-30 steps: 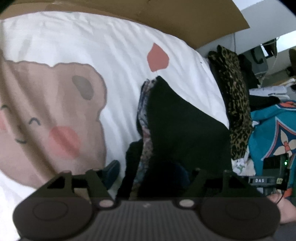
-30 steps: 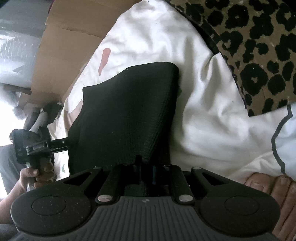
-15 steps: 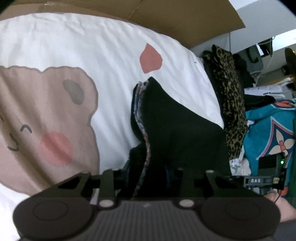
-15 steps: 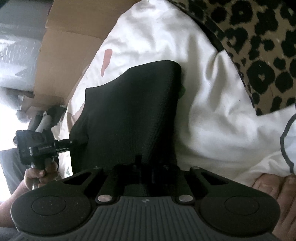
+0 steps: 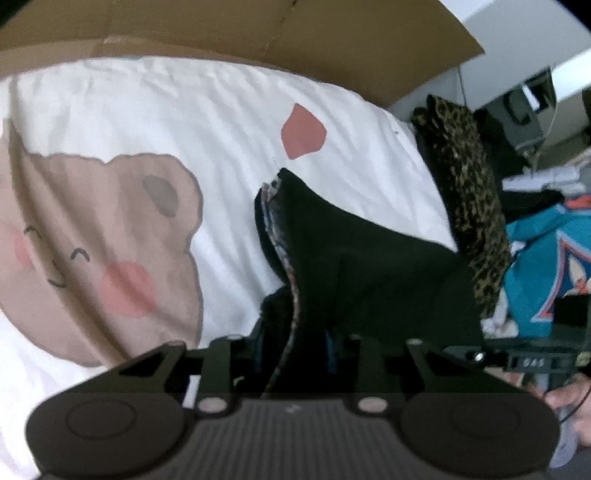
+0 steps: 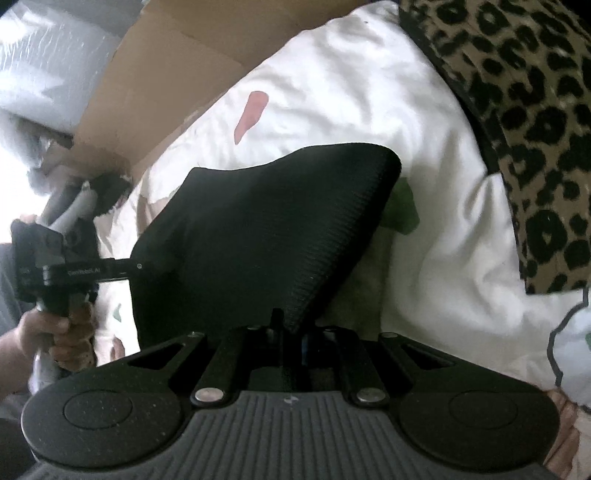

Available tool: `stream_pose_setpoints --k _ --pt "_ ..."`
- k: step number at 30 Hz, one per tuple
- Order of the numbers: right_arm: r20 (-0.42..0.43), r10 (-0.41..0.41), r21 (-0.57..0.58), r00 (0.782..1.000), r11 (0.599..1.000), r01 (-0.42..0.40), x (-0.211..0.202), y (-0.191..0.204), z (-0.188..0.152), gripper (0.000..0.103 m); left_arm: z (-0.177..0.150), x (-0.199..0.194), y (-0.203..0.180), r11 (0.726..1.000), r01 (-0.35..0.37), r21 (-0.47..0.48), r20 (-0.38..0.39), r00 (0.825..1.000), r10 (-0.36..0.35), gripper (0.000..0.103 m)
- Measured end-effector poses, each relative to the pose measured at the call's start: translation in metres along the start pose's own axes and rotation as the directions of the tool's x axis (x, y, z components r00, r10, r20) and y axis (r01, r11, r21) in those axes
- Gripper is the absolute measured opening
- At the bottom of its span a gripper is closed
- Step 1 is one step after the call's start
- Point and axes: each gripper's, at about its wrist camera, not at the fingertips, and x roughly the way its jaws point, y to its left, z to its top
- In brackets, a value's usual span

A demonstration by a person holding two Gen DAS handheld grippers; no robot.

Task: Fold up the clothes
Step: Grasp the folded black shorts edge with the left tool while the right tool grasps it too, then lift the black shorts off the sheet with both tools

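A folded black garment (image 5: pixel 369 266) with a patterned lining edge lies on a white bed sheet (image 5: pixel 229 110) printed with a bear. Its near edge is lifted off the sheet. My left gripper (image 5: pixel 295 343) has the garment's layers between its jaws, which are closing, and the pads press on the cloth. In the right wrist view the same black garment (image 6: pixel 258 229) arches up from my right gripper (image 6: pixel 291 328), which is shut on its near ribbed edge. The left gripper (image 6: pixel 129 267) shows there at the garment's left side, held by a hand (image 6: pixel 40 332).
A leopard-print cloth (image 5: pixel 469 206) lies along the sheet's right side, also seen as the leopard-print cloth (image 6: pixel 535 129). A teal patterned garment (image 5: pixel 546 266) sits beyond it. A cardboard sheet (image 5: pixel 258 29) borders the far edge of the bed.
The left jaws went from wide apart to closed on the black garment. Both grippers rose and the garment's near edge lifted off the sheet.
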Motion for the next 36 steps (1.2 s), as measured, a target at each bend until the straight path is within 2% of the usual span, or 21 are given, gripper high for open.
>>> stream_pose_setpoints --k 5,13,17,27,31,36 --pt "-0.013 -0.017 -0.015 1.0 1.0 0.017 -0.006 0.016 0.013 0.006 0.003 -0.004 -0.02 0.992 -0.107 0.064 -0.033 0.994 0.109 0.03" --pt "-0.003 -0.017 -0.085 1.0 0.996 0.017 -0.034 0.055 0.027 0.006 0.001 -0.049 -0.045 0.99 -0.124 0.064 -0.009 0.992 0.125 0.029" --pt "0.022 -0.004 -0.116 1.0 0.993 0.006 -0.053 0.074 0.03 0.006 -0.002 -0.07 -0.06 0.986 -0.139 0.096 0.022 0.99 0.137 0.029" --pt "0.123 -0.01 -0.175 0.992 0.984 0.032 -0.113 0.129 0.044 0.006 0.017 -0.144 -0.103 0.98 -0.163 0.118 0.137 0.98 0.147 0.029" --pt "0.181 -0.001 -0.202 0.983 0.979 0.038 -0.144 0.156 0.053 0.006 0.026 -0.185 -0.121 0.98 -0.175 0.098 0.212 0.965 0.152 0.029" --pt "0.257 0.007 -0.244 0.966 0.968 0.057 -0.19 0.193 0.071 0.006 0.038 -0.231 -0.151 0.982 -0.177 0.063 0.309 0.939 0.15 0.029"
